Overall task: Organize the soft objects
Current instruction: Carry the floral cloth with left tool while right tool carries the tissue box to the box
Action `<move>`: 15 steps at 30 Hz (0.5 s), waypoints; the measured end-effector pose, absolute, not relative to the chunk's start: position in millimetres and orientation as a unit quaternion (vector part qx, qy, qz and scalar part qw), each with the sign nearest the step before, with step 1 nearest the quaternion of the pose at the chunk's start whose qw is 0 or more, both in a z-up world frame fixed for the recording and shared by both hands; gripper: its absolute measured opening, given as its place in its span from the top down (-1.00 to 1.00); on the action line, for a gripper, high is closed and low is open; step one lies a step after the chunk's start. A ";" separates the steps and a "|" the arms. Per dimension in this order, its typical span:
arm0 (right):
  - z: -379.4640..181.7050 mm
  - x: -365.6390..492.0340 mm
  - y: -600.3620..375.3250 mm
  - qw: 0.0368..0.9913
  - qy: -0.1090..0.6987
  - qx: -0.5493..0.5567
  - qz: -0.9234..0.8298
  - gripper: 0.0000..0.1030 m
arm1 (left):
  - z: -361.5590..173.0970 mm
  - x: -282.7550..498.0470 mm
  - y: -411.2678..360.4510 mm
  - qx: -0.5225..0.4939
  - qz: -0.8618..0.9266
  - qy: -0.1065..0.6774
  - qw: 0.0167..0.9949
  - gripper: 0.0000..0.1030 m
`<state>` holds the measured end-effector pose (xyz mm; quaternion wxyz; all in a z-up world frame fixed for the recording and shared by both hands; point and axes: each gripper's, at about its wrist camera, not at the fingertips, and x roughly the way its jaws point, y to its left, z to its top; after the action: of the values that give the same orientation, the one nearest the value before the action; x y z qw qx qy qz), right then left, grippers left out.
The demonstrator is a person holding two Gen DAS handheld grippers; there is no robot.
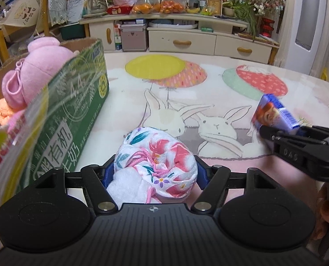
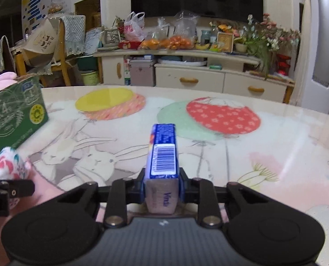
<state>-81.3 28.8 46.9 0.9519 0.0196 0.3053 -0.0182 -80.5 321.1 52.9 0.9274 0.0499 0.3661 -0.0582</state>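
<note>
My left gripper [image 1: 155, 169] is shut on a floral cloth pouch [image 1: 162, 153], white with pink and teal flowers and a pink drawstring, held just above the table beside the green carton [image 1: 75, 115]. A pink plush toy [image 1: 38, 71] and other soft things fill that carton. My right gripper [image 2: 162, 186] is shut on a blue tissue pack [image 2: 163, 153], which stands on edge between the pads with its barcode up. In the left wrist view the pack [image 1: 272, 113] and the right gripper [image 1: 265, 130] show at the right. The pouch [image 2: 7, 164] shows at the left of the right wrist view.
The table [image 2: 275, 155] has a glossy cover printed with rabbits and balloons. The carton [image 2: 16, 115] stands at its left edge. Behind the table is a cream sideboard [image 1: 182, 40] with bags of oranges and flowers. A wooden chair [image 2: 60, 64] stands at the far left.
</note>
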 end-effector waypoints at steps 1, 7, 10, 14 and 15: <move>47.8 -82.1 29.5 0.952 0.304 0.017 -0.019 0.54 | 55.2 -81.3 322.1 0.049 -0.061 0.364 0.928 -0.64; 65.4 -96.2 34.5 0.955 0.296 0.005 -0.035 0.56 | 67.5 -91.1 325.1 0.049 -0.080 0.350 0.932 -0.64; 77.5 -105.4 38.1 0.955 0.295 0.004 -0.033 0.57 | 73.7 -93.1 326.1 0.046 -0.094 0.345 0.933 -0.64; 90.4 -116.9 49.0 0.956 0.291 -0.004 -0.026 0.57 | 82.4 -100.4 326.3 0.049 -0.116 0.336 0.934 -0.64; 93.5 -119.1 51.8 0.958 0.287 -0.005 -0.023 0.57 | 85.8 -102.5 327.3 0.048 -0.121 0.332 0.934 -0.64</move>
<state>-119.1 51.8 93.5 0.9575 -0.0053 0.2874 -0.0235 -102.5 327.3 85.8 0.9341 0.0478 0.3323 -0.1213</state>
